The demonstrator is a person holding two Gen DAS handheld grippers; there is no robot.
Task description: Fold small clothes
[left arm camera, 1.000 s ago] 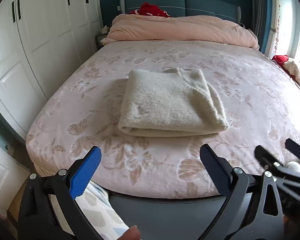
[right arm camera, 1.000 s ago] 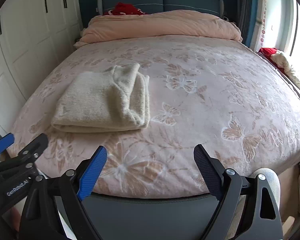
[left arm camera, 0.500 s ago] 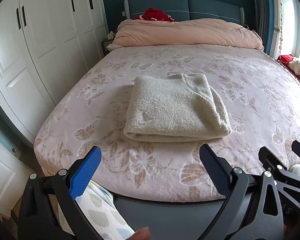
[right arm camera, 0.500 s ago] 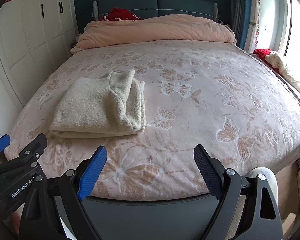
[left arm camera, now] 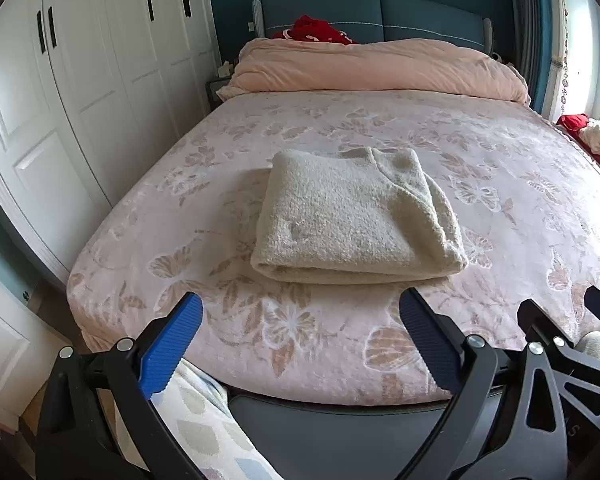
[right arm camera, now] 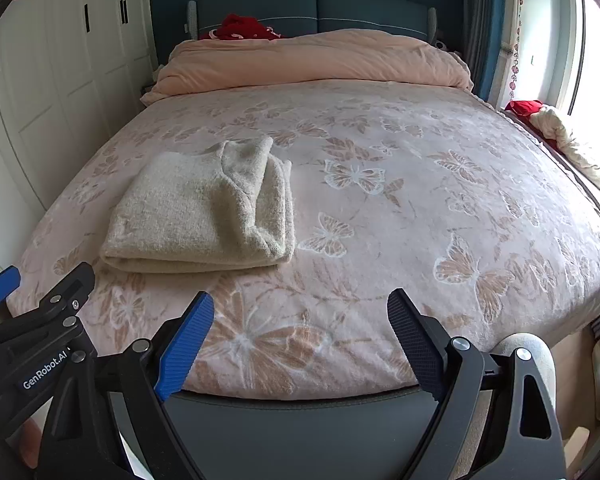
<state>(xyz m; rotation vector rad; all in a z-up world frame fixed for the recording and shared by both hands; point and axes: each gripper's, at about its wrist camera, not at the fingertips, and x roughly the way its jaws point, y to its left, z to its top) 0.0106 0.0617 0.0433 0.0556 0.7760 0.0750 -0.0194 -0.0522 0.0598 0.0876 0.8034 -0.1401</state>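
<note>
A cream fleece garment (left arm camera: 352, 216) lies folded into a thick rectangle on the pink butterfly-patterned bed (left arm camera: 500, 168), towards its foot. It also shows in the right wrist view (right arm camera: 204, 208), left of centre. My left gripper (left arm camera: 300, 344) is open and empty, held back over the foot edge of the bed, apart from the garment. My right gripper (right arm camera: 300, 344) is open and empty, also over the foot edge, to the right of the garment. The left gripper's body (right arm camera: 32, 332) shows at the lower left of the right wrist view.
A rolled pink duvet (left arm camera: 376, 68) and a red item (left arm camera: 312, 30) lie at the headboard. White wardrobe doors (left arm camera: 80, 80) line the left side. Clothes (right arm camera: 556, 136) are piled on the window ledge at right. A dark footboard (right arm camera: 300, 416) runs below the grippers.
Both grippers have drawn back and up from the bed, so the garment looks smaller and farther away. The garment has not moved. Both grippers stay open.
</note>
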